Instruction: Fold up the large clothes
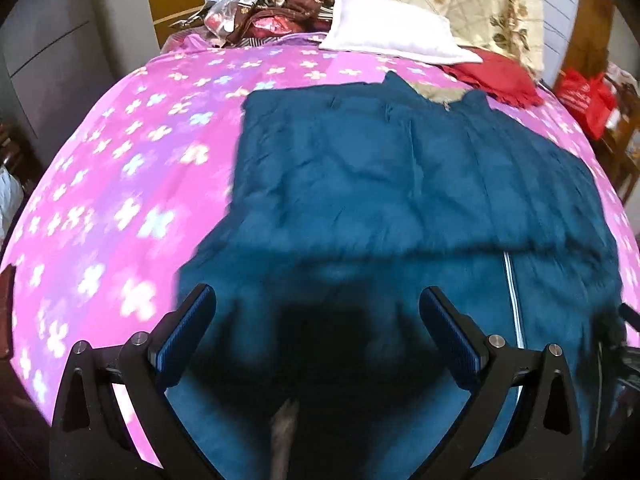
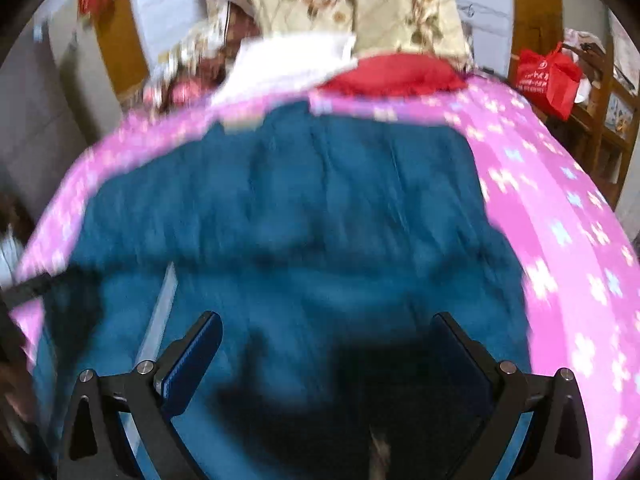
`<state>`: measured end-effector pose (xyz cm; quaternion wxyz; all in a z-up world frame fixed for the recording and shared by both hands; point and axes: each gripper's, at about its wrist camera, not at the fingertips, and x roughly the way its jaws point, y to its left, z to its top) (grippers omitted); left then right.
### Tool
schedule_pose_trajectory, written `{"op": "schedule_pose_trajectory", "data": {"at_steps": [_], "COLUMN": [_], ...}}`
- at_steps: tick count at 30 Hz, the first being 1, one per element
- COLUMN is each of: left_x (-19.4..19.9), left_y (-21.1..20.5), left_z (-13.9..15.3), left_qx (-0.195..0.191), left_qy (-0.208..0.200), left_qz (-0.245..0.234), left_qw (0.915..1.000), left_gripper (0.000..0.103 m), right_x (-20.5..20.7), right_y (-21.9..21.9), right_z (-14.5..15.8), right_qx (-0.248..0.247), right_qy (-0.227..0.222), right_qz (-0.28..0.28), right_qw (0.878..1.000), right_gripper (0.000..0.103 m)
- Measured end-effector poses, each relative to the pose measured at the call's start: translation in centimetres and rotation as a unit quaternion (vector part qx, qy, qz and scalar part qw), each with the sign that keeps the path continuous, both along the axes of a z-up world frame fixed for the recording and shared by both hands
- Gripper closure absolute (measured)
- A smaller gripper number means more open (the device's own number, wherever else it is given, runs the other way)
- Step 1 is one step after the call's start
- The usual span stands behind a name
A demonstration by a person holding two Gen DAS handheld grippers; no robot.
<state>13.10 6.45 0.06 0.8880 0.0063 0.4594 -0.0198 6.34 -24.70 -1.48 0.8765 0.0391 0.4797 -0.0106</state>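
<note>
Fingers (image 1: 200,312) on the left gripper (image 1: 318,312) are spread wide with nothing between them, hanging over the near part of the teal jacket (image 1: 400,184). Same deal with the right gripper (image 2: 326,340): spread apart, empty, over the same jacket (image 2: 300,208). Both point forward and down at the bed.

The jacket lies flat on the pink flowered bedspread (image 1: 100,200), upper part folded over the lower, a pale zipper (image 1: 514,312) running toward 5 o'clock.

The left view is sharper: white pillow (image 1: 392,32) at 12, red cloth (image 1: 496,76) at 1, brown flowered bedding (image 1: 288,0) at 11, cream flowered blanket (image 1: 480,0) behind. The right view is blurry, but shows the red bag (image 2: 548,76) at 2 o'clock more clearly, on wooden shelves. Can't tell what's inside the bag.
</note>
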Motion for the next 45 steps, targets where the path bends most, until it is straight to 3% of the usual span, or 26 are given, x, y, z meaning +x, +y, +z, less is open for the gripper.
{"op": "schedule_pose_trajectory", "data": {"at_steps": [4, 8, 13, 18, 22, 27, 34, 40, 45], "left_x": [-4.6, -8.6, -12.2, -14.6, -14.8, -15.3, -17.2, -18.1, -19.0], "left_y": [3.7, 6.6, 9.4, 10.3, 10.8, 12.1, 14.0, 16.1, 14.5], "left_z": [1.9, 1.5, -0.4, -0.3, -1.3, -3.9, -4.7, -4.6, -5.7], "left_qx": [0.02, 0.061, 0.042, 0.051, 0.048, -0.008, -0.042, -0.071, -0.111], "left_qy": [0.003, 0.009, 0.037, 0.024, 0.013, 0.027, -0.009, -0.024, 0.003], "left_qz": [-0.029, -0.046, -0.042, -0.038, -0.043, -0.043, -0.039, -0.012, -0.067], "left_qw": [0.9994, 0.997, 0.9975, 0.9977, 0.9978, 0.9987, 0.9983, 0.9971, 0.9915], "left_gripper": [0.001, 0.001, 0.001, 0.001, 0.001, 0.001, 0.001, 0.001, 0.001], "right_x": [-6.0, -11.2, -17.3, -20.9, -22.3, -23.1, -23.7, -23.1, -22.9], "right_y": [-2.5, -5.3, -9.2, -11.0, -10.8, -10.0, -9.4, -11.3, -10.4], "right_z": [-1.0, -0.5, -2.0, -2.6, -2.5, -2.6, -2.8, -3.7, -3.4], "right_qx": [-0.002, 0.003, 0.019, 0.077, 0.103, 0.169, 0.218, 0.325, 0.303], "right_qy": [0.042, 0.042, 0.041, 0.027, -0.001, -0.029, -0.057, -0.1, -0.112], "right_qz": [0.008, 0.005, -0.015, -0.014, 0.012, 0.06, 0.101, 0.083, 0.083], "right_qw": [0.999, 0.999, 0.999, 0.997, 0.995, 0.983, 0.969, 0.937, 0.943], "right_gripper": [0.0, 0.0, 0.0, 0.0, 0.0, 0.0, 0.0, 0.0, 0.0]}}
